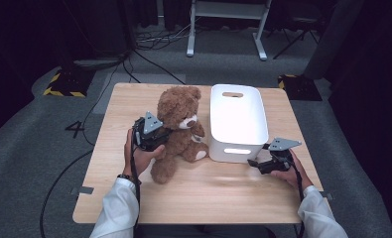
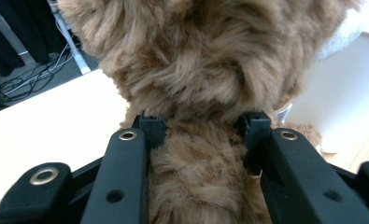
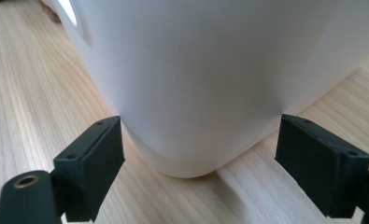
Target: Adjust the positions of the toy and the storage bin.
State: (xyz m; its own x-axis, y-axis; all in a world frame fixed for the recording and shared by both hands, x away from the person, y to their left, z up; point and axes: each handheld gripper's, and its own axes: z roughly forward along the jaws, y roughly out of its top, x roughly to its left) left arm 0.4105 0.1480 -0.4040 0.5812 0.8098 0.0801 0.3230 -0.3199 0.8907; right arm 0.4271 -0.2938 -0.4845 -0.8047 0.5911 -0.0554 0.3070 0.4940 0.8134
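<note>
A brown teddy bear (image 1: 178, 126) sits upright on the wooden table (image 1: 134, 99), just left of a white bin (image 1: 235, 121). My left gripper (image 1: 156, 134) presses in from the bear's left and is shut on its body just below the head; in the left gripper view the bear's fur (image 2: 196, 168) is squeezed between the two black jaws. My right gripper (image 1: 255, 162) rests low on the table by the bin's near right corner. It stands open, its jaws spread on either side of the bin's rounded corner (image 3: 191, 116) without touching it.
The bin is empty and has handle slots in its near and far walls. Bare table lies in front of the bear and the bin. Beyond the table, cables and a white desk frame (image 1: 228, 25) stand on the grey floor.
</note>
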